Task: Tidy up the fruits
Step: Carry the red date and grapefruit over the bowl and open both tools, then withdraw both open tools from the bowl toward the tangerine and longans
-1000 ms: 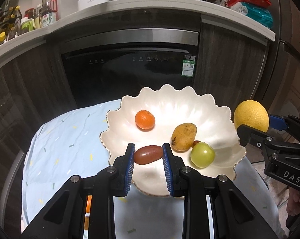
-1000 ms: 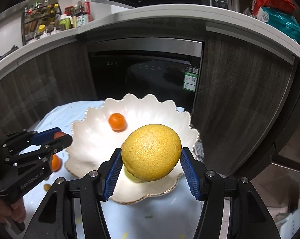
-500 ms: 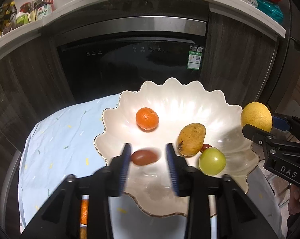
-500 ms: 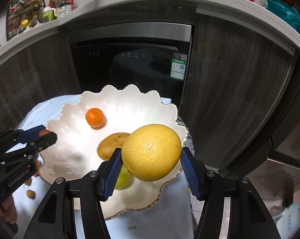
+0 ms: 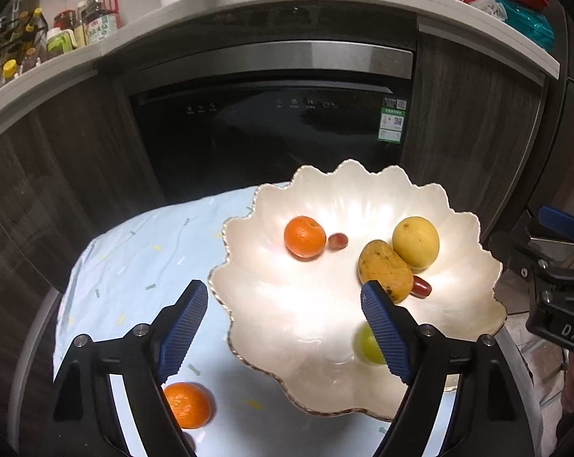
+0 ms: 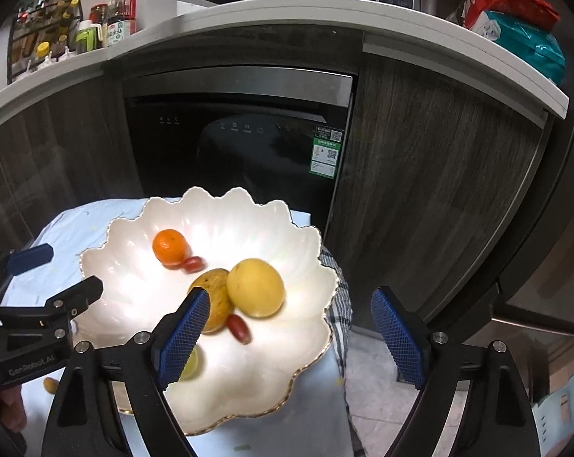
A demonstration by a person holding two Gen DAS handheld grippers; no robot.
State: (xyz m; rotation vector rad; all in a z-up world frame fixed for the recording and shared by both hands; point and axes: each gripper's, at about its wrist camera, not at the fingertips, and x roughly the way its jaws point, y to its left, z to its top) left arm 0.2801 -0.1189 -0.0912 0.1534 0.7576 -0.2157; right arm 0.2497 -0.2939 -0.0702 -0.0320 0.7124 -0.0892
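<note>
Left hand-held gripper (image 5: pixel 285 304): jaws spread wide, nothing between the blue pads, poised over the near-left edge of the scalloped white bowl (image 5: pixel 473 224).

Right hand-held gripper (image 6: pixel 290 310): jaws likewise wide apart and empty, above the bowl's near-right edge.

Bowl contents:
- yellow citrus (image 6: pixel 255 288), resting against the speckled mango (image 6: pixel 216 299);
- dark red date (image 6: pixel 238 326) at the near end of the mango;
- tangerine (image 6: pixel 170 245) toward the far left, with a small reddish fruit (image 6: pixel 193 263) just beside it;
- green fruit (image 5: pixel 365 344), partly hidden behind a left gripper pad.

Outside the bowl: a second tangerine (image 5: pixel 187 403) on the light blue patterned cloth (image 5: pixel 134 251) covering the table, near the left gripper's left finger; a small yellowish fruit (image 6: pixel 50 384) near the bowl, partly hidden.

Beyond: black built-in appliance (image 6: pixel 241 144) under a white counter (image 6: pixel 287 19) with bottles (image 6: pixel 121 19).
</note>
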